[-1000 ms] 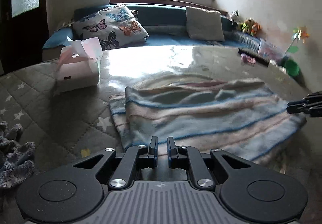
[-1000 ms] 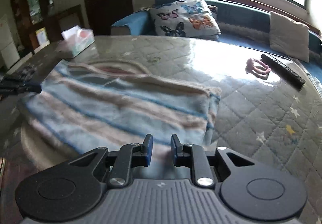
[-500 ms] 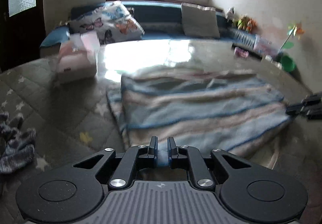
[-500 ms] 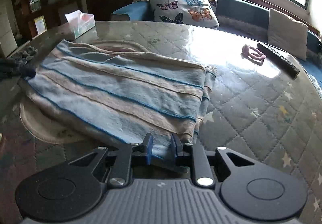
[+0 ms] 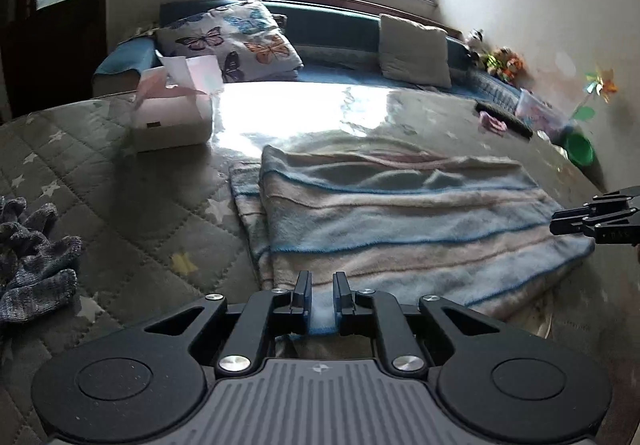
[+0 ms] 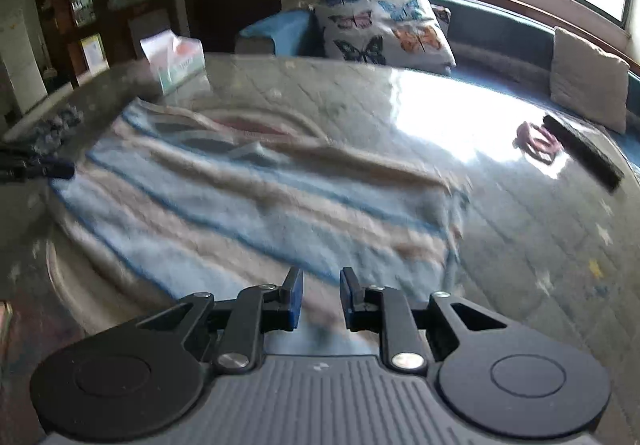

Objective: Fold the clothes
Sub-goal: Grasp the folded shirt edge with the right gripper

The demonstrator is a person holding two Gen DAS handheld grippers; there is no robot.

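— What do we get from the left wrist view that the right lacks?

— We see the grey knit gloves (image 5: 32,261) plainly at the left edge, plus the green bowl (image 5: 579,149) by the wall. The right wrist view gives us the dark cabinet (image 6: 92,25) instead.

— And the striped garment (image 5: 400,221)?

— Folded double, lying flat on the quilted table cover (image 5: 100,181), between the two tools.

— How do the grippers sit?

— The left gripper (image 5: 321,291) is low at the near hem, fingers pinched on a blue edge of the cloth. The right gripper (image 6: 320,295) sits at the opposite corner with its fingers apart; cloth lies between them (loose, we think, though blur hides the contact).

— Anything else unclear?

— The tissue box (image 6: 176,61) and remote (image 6: 582,153) are smeared in the right wrist view.
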